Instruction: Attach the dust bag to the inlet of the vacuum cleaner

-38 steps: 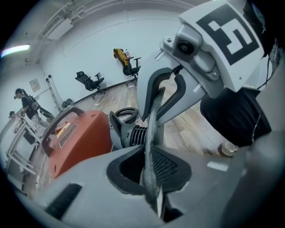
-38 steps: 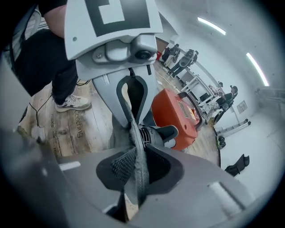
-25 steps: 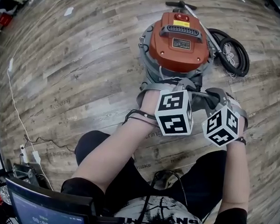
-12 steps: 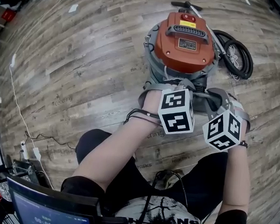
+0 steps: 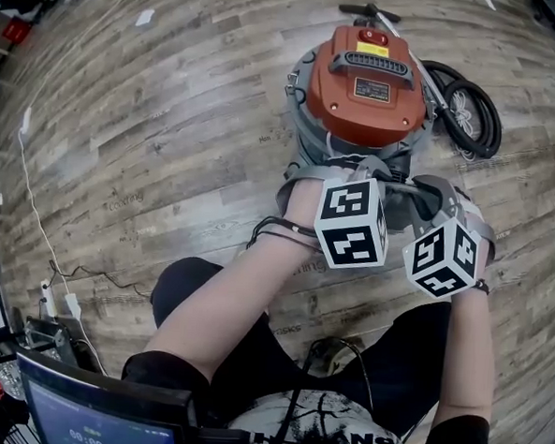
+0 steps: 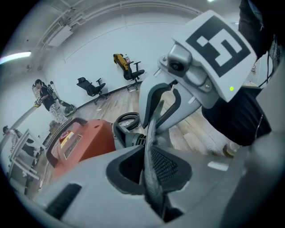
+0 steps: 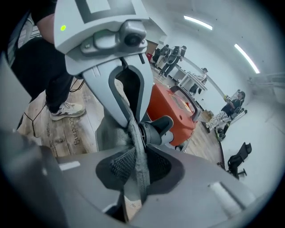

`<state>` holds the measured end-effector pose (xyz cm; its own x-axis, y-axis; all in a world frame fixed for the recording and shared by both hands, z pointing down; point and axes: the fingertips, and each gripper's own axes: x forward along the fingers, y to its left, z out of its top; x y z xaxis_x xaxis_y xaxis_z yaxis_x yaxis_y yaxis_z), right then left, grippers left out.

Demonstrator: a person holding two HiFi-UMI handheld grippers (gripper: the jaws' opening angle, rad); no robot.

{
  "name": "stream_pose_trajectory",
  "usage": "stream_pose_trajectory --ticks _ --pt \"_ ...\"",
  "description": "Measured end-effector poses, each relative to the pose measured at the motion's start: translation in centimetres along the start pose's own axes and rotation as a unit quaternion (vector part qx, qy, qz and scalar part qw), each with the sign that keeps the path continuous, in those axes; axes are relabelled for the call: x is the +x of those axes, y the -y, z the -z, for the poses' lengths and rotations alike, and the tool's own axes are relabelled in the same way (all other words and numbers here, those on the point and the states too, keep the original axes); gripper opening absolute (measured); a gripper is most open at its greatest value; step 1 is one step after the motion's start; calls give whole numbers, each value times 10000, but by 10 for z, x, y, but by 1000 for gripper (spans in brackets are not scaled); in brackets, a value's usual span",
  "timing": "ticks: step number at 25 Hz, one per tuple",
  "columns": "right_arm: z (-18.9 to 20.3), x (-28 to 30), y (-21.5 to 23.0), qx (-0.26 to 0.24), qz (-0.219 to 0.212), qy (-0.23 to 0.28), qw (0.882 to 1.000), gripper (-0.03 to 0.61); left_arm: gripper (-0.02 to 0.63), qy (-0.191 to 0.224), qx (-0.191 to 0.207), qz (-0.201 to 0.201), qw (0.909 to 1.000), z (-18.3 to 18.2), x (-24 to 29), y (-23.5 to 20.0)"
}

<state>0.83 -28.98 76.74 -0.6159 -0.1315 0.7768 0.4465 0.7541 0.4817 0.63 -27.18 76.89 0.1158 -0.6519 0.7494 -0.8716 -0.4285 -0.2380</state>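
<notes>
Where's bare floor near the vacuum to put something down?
Bare wood floor lies left of the vacuum cleaner, out to the white cable. Crowded: the coiled hose at its right, and its near side, taken by the dust bag and the person's forearms.

The wooden floor (image 7: 59, 133) bears the printed word "Coaching"; the monitor (image 5: 96, 426) shows a timer starting 00:00.
</notes>
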Motion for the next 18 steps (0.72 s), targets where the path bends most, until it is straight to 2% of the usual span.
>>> stream_pose_trajectory --ticks 6,14,18 --pt "-16 -2 -1 -365 78 -50 9993 66 35 -95 -131 -1 9999 15 2 -1" --pt "2 -2 2 206 54 257 9994 67 32 -167 164 -107 9997 0 5 1" --pt "5 -2 3 131 70 106 9998 67 34 -63 161 -128 9998 -6 3 1"
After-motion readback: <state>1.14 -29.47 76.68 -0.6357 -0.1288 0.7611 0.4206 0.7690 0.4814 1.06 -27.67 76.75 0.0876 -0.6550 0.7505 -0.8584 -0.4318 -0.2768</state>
